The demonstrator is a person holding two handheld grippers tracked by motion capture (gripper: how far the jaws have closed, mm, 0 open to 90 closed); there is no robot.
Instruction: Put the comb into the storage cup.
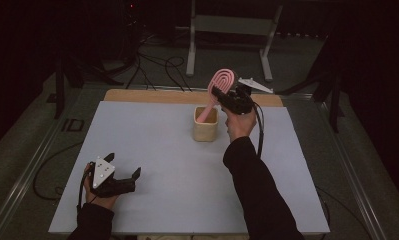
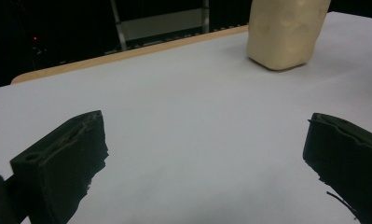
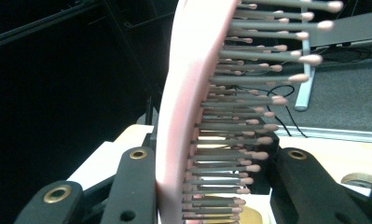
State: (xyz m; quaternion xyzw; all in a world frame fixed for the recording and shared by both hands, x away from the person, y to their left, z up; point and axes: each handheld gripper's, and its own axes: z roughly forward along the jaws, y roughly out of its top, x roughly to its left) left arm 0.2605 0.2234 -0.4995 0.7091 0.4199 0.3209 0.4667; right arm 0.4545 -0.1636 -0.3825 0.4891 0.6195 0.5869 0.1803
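Hairbrush (image 1: 221,85), pink, light and stiff, stands handle-down in the beige cup (image 1: 206,129), its head best pinched as the right gripper (image 1: 226,95) clamps it now, while the left gripper (image 1: 123,176) rests released.

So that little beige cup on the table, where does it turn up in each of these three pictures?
High view: the beige cup stands at the table's far middle, pink hairbrush handle inside it.
Left gripper view: top right, beyond the open jaws, on the white table.
Right gripper view: I cannot make it out behind the brush.
Shared landmark: the table's wooden far edge.
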